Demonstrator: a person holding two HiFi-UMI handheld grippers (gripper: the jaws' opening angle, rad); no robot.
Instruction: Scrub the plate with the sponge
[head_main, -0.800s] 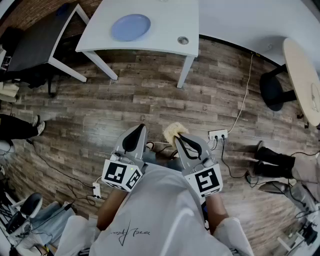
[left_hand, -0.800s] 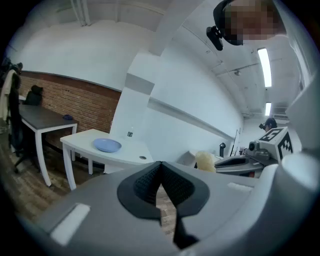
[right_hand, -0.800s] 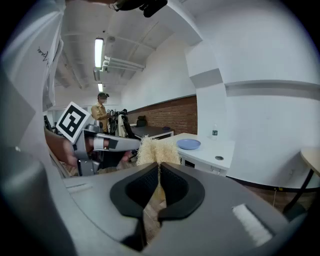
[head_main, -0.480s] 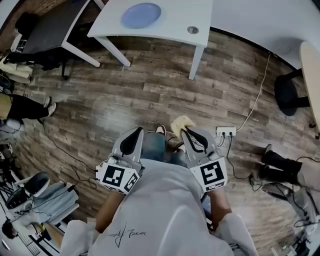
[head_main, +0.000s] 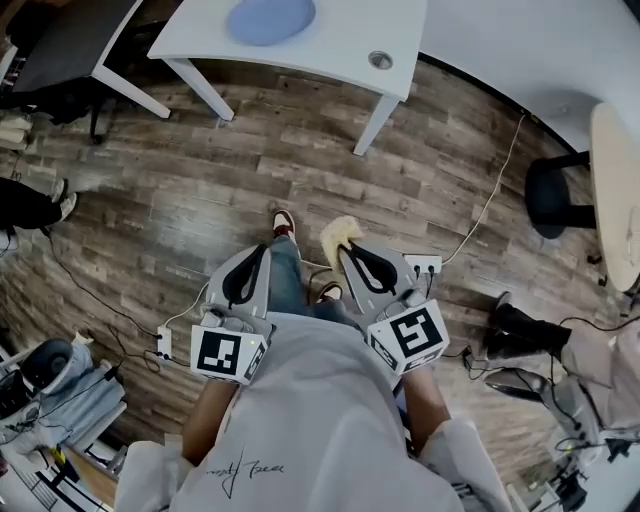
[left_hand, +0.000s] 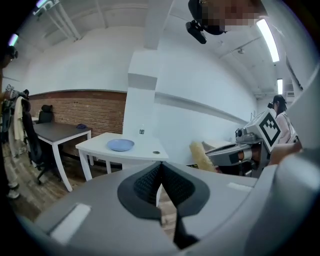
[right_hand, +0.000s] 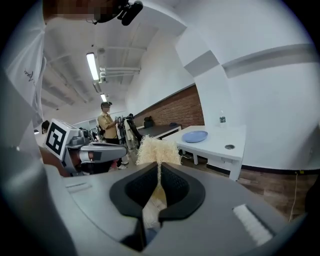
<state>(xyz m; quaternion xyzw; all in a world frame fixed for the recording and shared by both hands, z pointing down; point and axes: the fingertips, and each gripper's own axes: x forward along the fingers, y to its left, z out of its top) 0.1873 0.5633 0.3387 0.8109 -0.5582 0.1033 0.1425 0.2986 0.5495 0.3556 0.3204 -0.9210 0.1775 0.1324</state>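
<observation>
A blue plate (head_main: 270, 18) lies on the white table (head_main: 340, 45) far ahead of me, also seen as the plate (left_hand: 120, 145) in the left gripper view and the plate (right_hand: 195, 136) in the right gripper view. My right gripper (head_main: 345, 250) is shut on a pale yellow fibrous sponge (head_main: 338, 233), whose frayed end sticks out past the jaws as the sponge (right_hand: 157, 150). My left gripper (head_main: 262, 250) is shut with nothing in it; its jaws meet at the tip in the left gripper view (left_hand: 160, 167). Both grippers are held close to my body above the wooden floor, well short of the table.
A dark desk (head_main: 60, 50) stands left of the white table. A power strip (head_main: 425, 264) and cables lie on the floor at right. A black chair (head_main: 550, 190) and a round tabletop (head_main: 615, 190) are at the far right. A person (right_hand: 106, 127) stands in the background.
The table and plate have slid toward the top edge of the head view, and a foot now shows on the floor ahead. Both grippers stay shut, side by side.
</observation>
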